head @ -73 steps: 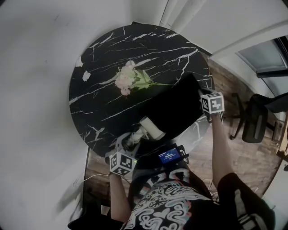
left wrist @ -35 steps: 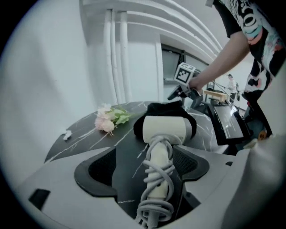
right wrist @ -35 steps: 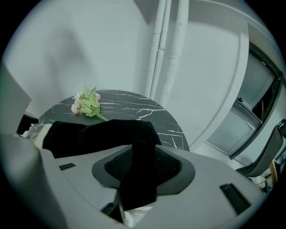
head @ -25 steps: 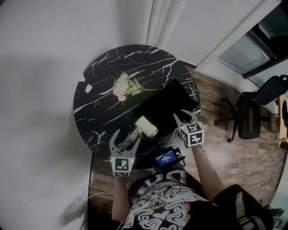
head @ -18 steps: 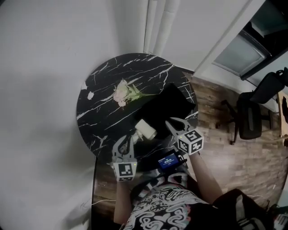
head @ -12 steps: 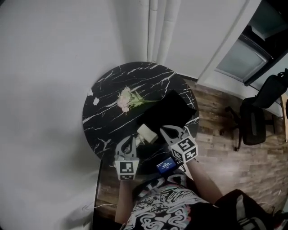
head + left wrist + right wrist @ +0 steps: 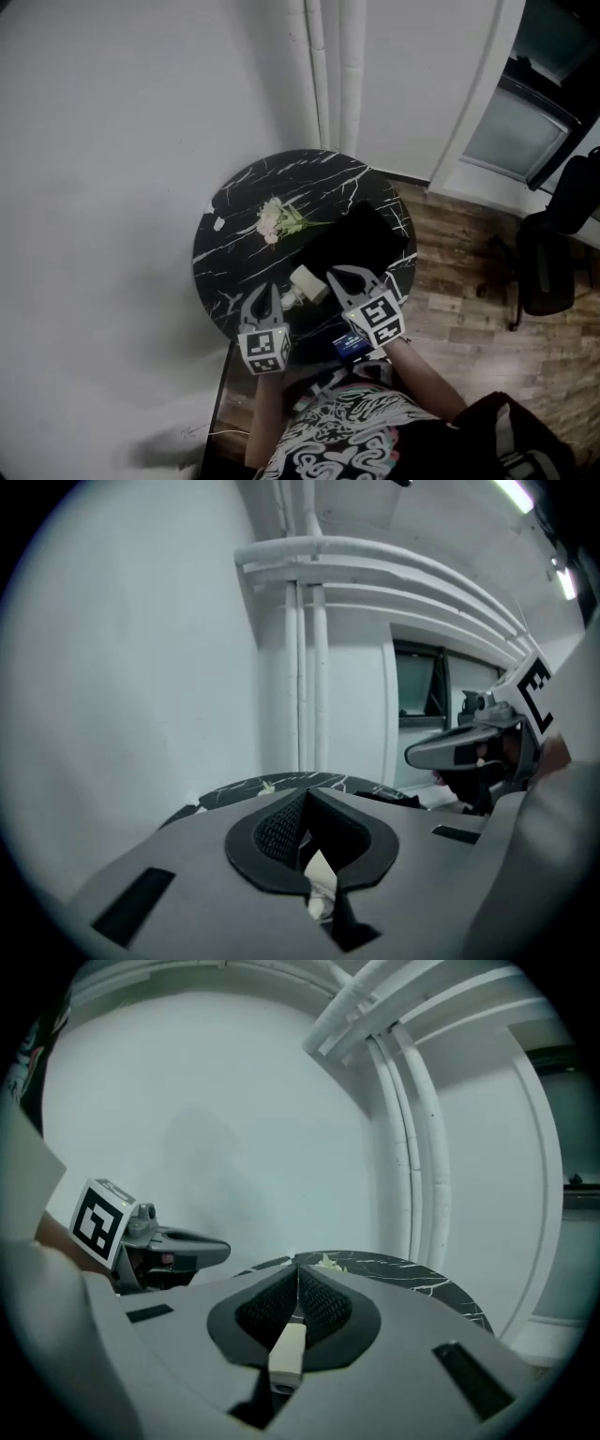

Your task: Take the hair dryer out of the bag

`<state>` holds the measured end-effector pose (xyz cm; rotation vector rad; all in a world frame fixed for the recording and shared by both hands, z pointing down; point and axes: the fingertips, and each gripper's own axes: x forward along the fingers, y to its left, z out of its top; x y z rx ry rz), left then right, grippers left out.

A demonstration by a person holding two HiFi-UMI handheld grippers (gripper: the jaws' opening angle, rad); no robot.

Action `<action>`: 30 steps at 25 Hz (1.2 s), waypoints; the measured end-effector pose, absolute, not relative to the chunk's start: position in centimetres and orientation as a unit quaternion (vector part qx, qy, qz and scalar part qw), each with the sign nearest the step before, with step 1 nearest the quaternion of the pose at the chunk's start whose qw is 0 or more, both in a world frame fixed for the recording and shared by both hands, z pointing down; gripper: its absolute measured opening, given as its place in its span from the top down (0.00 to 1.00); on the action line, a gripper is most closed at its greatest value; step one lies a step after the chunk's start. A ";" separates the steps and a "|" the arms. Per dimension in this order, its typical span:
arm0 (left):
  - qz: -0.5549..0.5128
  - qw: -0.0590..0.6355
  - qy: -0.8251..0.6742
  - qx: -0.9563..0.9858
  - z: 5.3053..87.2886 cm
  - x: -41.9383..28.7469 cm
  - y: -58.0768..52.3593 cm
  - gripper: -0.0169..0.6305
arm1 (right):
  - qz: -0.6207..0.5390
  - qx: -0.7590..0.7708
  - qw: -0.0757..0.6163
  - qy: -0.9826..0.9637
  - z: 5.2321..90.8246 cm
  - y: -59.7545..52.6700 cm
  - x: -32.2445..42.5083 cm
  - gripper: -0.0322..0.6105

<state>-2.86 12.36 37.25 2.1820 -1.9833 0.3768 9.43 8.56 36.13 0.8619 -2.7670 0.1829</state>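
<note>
My left hand-held gripper [image 7: 259, 298] and right hand-held gripper [image 7: 343, 278] have just snapped closed on nothing and risen off the tabletop [image 7: 239, 239]. The hair dryer [image 7: 307, 284] lies between them at the mouth of the bag [image 7: 367, 239], so the removal looks done.

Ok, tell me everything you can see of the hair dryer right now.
The hair dryer is small and cream-white, plastic by its look: a blocky end and a thinner, paler part pointing toward the person. It lies on the black marbled table by its near edge, against the near end of the black bag; whether any of it is inside cannot be told. The left gripper and right gripper, both shut, flank it; neither seems to hold it.
</note>
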 end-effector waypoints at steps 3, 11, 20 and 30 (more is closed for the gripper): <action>0.061 0.107 -0.661 0.740 36.2 -1.3 13.9 0.95 | 0.064 0.290 0.083 -0.951 34.7 9.1 9.9 0.92; 0.114 0.107 -0.699 0.698 38.2 -0.4 16.1 0.95 | 0.090 0.235 0.083 -0.964 35.5 11.4 10.7 0.92; 0.103 0.062 -0.715 0.688 36.0 -0.7 16.0 0.95 | 0.075 0.269 0.098 -0.955 34.7 10.9 11.9 0.92; 0.102 0.072 -0.703 0.700 36.5 -0.5 17.1 0.95 | 0.077 0.270 0.089 -0.955 34.6 12.0 11.5 0.92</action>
